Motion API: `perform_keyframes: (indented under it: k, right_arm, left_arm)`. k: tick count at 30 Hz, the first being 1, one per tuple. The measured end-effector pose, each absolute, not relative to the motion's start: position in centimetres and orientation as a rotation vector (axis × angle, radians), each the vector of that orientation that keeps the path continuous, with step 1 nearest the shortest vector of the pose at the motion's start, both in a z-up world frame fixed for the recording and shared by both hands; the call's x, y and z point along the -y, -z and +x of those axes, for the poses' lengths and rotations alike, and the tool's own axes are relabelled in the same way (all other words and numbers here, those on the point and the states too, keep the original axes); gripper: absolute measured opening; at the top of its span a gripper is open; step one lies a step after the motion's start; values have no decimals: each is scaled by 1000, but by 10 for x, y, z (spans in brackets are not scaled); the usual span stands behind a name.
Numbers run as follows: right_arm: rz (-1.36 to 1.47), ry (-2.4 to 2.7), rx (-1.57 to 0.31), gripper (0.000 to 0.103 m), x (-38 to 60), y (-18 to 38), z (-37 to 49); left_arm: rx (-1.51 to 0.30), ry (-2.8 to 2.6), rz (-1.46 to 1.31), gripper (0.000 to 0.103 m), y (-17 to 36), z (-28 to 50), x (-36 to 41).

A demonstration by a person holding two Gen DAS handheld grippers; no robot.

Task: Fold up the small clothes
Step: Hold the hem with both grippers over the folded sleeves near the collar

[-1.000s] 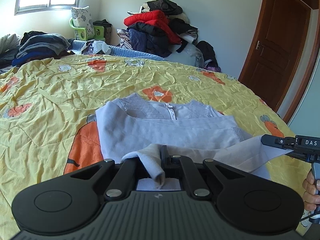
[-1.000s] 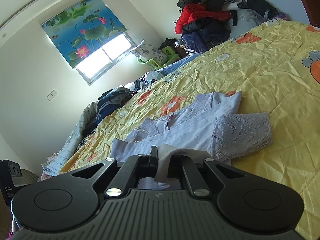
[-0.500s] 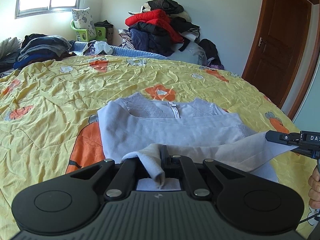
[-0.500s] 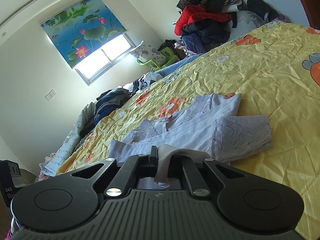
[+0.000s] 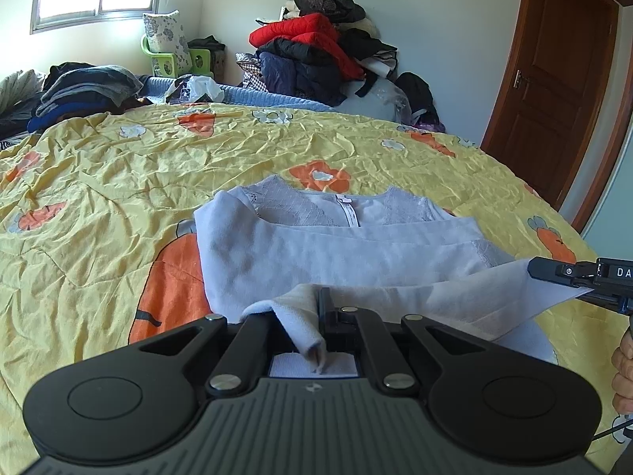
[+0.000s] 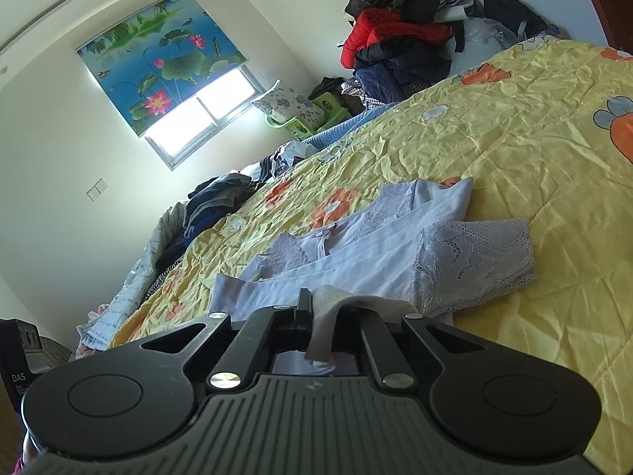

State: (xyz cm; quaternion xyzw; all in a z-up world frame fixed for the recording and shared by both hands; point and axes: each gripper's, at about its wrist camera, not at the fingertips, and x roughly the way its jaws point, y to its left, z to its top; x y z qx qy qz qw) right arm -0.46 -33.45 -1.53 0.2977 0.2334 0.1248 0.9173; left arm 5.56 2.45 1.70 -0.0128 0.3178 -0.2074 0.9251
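A pale lilac top with lace shoulders lies on the yellow bedspread, its sides folded inward. My left gripper is shut on the near left corner of its hem, and cloth hangs down between the jaws. My right gripper shows at the right edge of the left wrist view, pinching the other hem corner and holding the hem taut and lifted. In the right wrist view the right gripper is shut on the lilac top, whose lace sleeve lies folded across it.
A heap of jackets sits at the far side of the bed, with stacked dark clothes far left. A brown door stands at the right. A person's hand holds the right gripper. The left gripper's body shows at the left edge.
Both views have shifted slightly, and the right gripper sits a little further right in the left wrist view. Both grips on the hem are unchanged.
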Motion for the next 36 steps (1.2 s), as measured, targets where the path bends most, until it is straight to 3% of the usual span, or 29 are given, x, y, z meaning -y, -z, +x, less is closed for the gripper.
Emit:
perform_keyframes:
  k: [26, 36]
  right_arm:
    - [610, -261, -458, 8, 336, 7, -1]
    - [613, -246, -433, 8, 345, -2, 38]
  left_arm:
    - [-602, 420, -52, 4, -27, 56, -28]
    - [-569, 423, 1, 4, -44, 98, -11]
